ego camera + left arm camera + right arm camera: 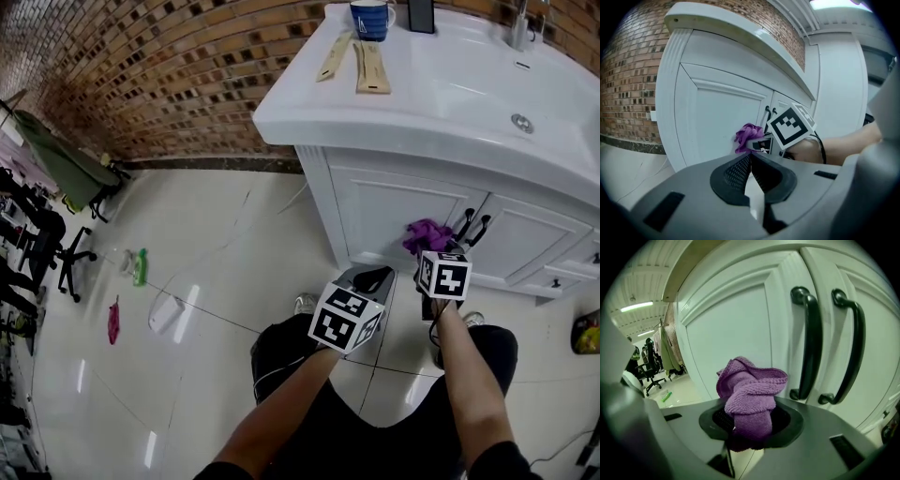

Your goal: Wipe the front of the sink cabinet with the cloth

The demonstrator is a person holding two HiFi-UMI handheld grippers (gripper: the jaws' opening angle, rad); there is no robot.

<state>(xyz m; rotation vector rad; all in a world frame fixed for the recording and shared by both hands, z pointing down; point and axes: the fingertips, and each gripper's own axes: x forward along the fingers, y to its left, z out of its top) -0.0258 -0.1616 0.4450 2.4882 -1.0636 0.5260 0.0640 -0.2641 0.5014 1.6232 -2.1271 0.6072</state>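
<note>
A bunched purple cloth point(750, 392) sticks out of my right gripper point(751, 425), which is shut on it. The cloth point(427, 234) is held against the left door of the white sink cabinet point(394, 211), close to the two black door handles point(811, 341). In the left gripper view the cloth point(747, 136) shows at the door's lower part. My left gripper point(750, 171) is shut with nothing between its jaws and hangs below and left of the right one point(433, 272), away from the cabinet.
On the white sink top point(441, 89) stand a blue mug point(372, 17), two wooden pieces point(370, 66) and a dark object. On the tiled floor at left lie a green bottle point(141, 267), a pink rag point(113, 321) and a white item. Office chairs stand at far left.
</note>
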